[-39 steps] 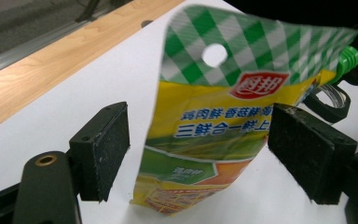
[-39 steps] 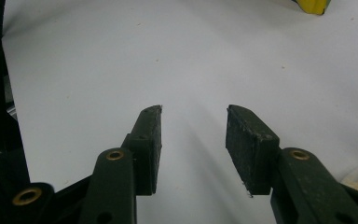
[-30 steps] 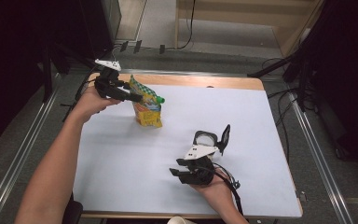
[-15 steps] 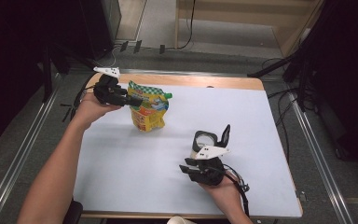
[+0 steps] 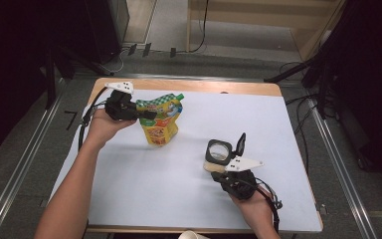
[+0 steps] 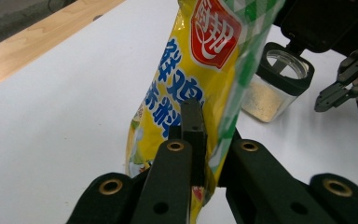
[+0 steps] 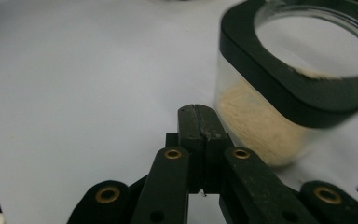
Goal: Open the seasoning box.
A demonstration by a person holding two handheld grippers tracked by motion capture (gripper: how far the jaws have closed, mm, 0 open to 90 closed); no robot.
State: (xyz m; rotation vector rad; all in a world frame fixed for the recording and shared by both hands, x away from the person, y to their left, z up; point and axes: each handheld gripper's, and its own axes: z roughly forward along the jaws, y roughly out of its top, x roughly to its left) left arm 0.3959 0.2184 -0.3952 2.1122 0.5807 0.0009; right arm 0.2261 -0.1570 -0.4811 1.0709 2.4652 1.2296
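Note:
A yellow and green seasoning pouch (image 5: pixel 159 124) stands on the white table (image 5: pixel 129 199), left of centre. My left gripper (image 5: pixel 148 115) comes at it from the left. Its jaws have just been closing and are shut on the pouch's edge (image 6: pixel 214 93), seen up close around the left gripper (image 6: pixel 209 135). A clear jar (image 5: pixel 218 153) with pale powder, a black collar and its flip lid standing open sits right of centre. My right gripper (image 5: pixel 218 170) lies just in front of it. Its jaws have just been closing and are shut with nothing between them, right gripper (image 7: pixel 199 122) left of the jar (image 7: pixel 279 93).
A wooden strip (image 5: pixel 229 87) runs along the table's far edge. Metal rails (image 5: pixel 25 164) flank the table on both sides, with cables on the floor behind. A pale cup rim (image 5: pixel 191 234) pokes in at the near edge. The jar (image 6: pixel 279 84) and right gripper (image 6: pixel 342 86) stand beyond the pouch.
The left hand has come nearer with the pouch, which went from tilted to more upright. The right hand shifted right beside the jar. Both pairs of jaws closed.

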